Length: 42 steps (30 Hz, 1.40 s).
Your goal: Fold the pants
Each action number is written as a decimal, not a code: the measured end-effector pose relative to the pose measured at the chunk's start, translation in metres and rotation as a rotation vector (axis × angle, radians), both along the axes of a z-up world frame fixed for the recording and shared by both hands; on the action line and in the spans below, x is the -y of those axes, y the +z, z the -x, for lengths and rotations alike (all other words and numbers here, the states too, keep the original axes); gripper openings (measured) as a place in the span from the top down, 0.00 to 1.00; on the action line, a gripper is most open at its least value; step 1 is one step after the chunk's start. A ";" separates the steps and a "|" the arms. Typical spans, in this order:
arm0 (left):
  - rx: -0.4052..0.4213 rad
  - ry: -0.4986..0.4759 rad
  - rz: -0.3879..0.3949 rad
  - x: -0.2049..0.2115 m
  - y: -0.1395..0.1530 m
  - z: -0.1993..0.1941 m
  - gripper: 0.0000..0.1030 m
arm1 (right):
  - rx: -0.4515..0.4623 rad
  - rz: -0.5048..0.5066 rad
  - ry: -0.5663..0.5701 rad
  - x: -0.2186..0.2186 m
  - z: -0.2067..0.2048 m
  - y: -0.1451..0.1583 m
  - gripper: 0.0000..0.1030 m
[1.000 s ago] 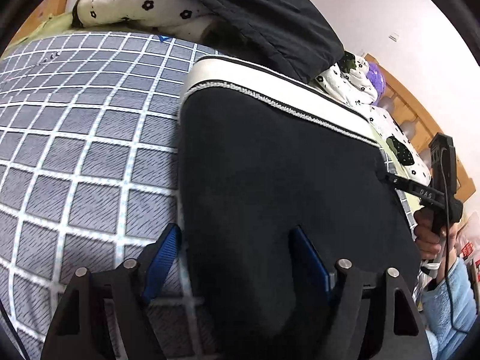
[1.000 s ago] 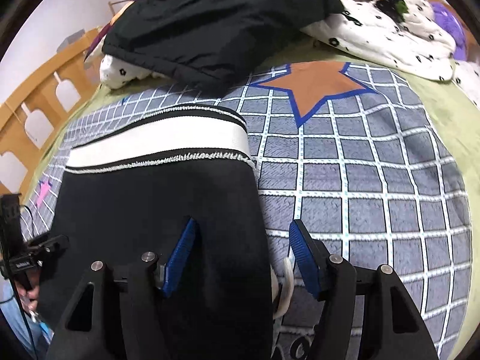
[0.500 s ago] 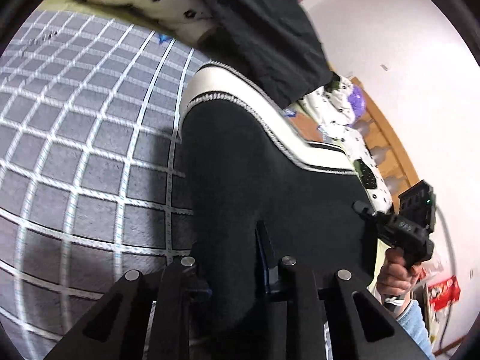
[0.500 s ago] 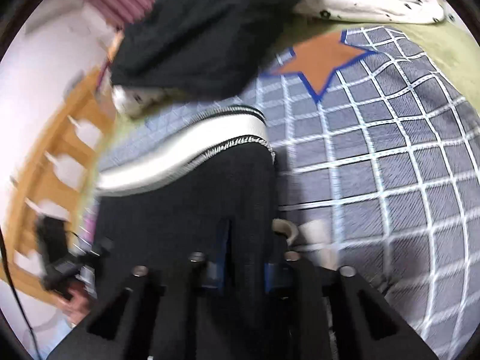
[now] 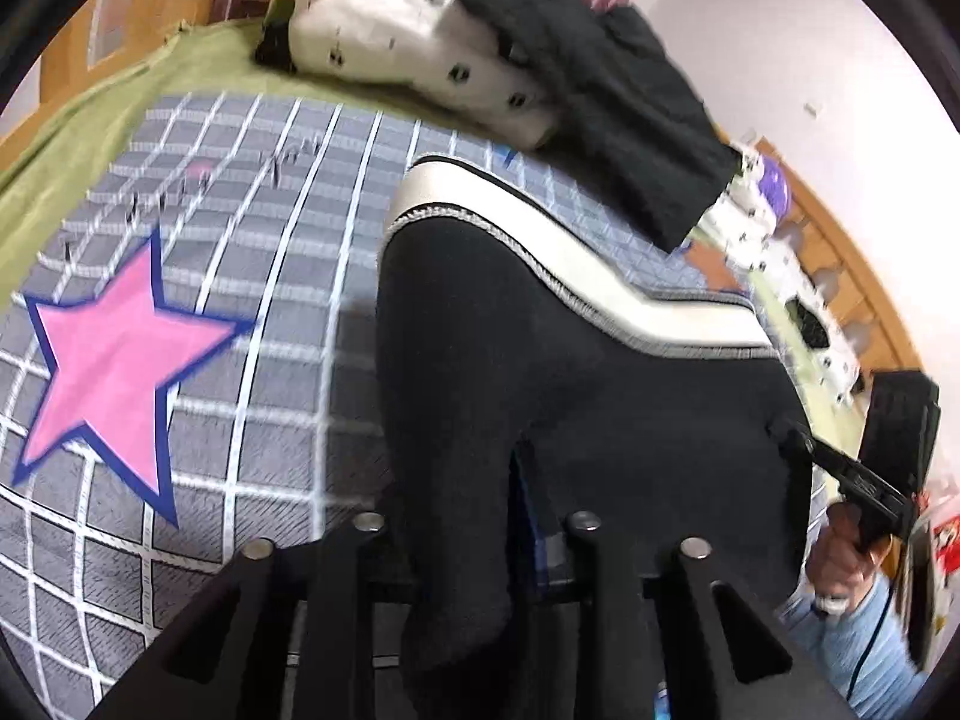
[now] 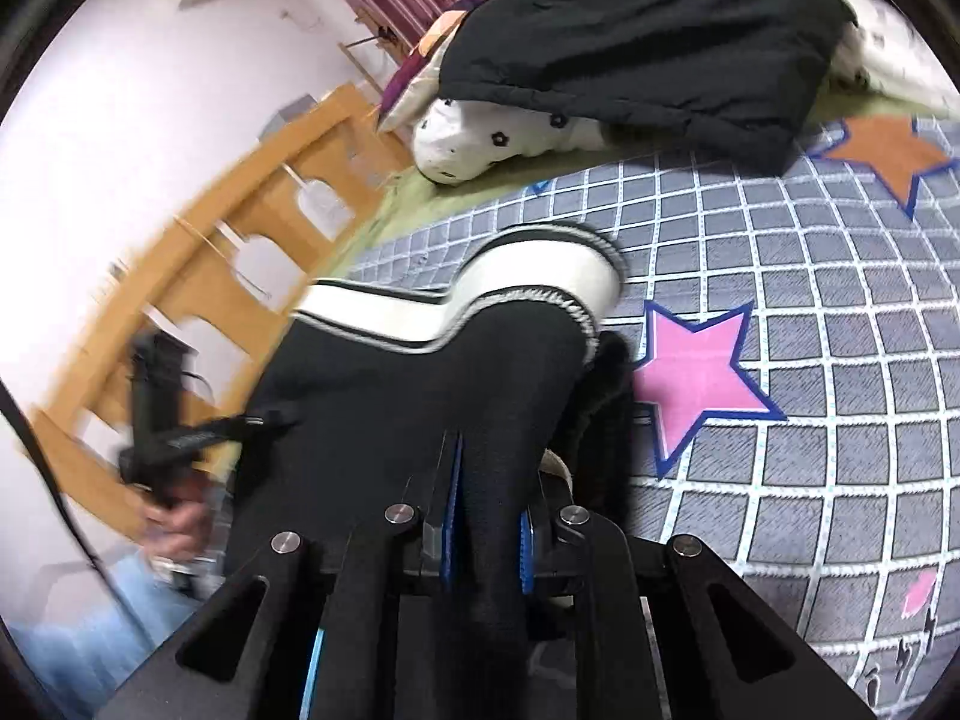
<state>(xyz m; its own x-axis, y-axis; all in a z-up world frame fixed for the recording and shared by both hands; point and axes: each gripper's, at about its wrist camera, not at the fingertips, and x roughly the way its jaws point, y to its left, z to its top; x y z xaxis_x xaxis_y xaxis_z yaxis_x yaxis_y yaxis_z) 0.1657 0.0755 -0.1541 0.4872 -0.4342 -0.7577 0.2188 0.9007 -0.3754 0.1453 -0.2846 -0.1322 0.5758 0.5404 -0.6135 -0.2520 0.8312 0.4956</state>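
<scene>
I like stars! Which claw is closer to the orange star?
Right. The right claw, shut on the pants, has the orange star ahead to its right. The left claw, jaws opening with pants between, is across the pants, farther away.

The pants [image 5: 540, 372] are spread on the bedcover [image 5: 240, 228]; behind them a jacket [image 5: 606, 78] is draped, apparently, over bedding [image 5: 408, 42].

pants: one, black with a white waistband [image 5: 540, 360]
grippers: two [image 5: 474, 546] [image 6: 486, 516]
pink stars: one [image 5: 114, 360]
orange stars: one [image 6: 888, 150]
black jackets: one [image 6: 648, 42]
</scene>
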 end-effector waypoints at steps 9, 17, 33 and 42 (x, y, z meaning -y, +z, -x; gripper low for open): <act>0.207 0.101 -0.252 0.005 0.016 0.008 0.53 | -0.012 0.322 -0.088 -0.015 -0.002 -0.011 0.76; 0.219 -0.027 -0.227 0.055 0.027 -0.051 0.52 | 0.137 0.270 -0.079 -0.036 -0.047 0.028 0.72; 0.282 0.015 -0.322 0.064 0.005 -0.055 0.47 | 0.048 0.329 -0.121 -0.047 -0.084 -0.024 0.71; 0.244 -0.025 -0.357 0.072 -0.017 -0.059 0.34 | 0.073 0.387 -0.138 -0.055 -0.085 -0.031 0.68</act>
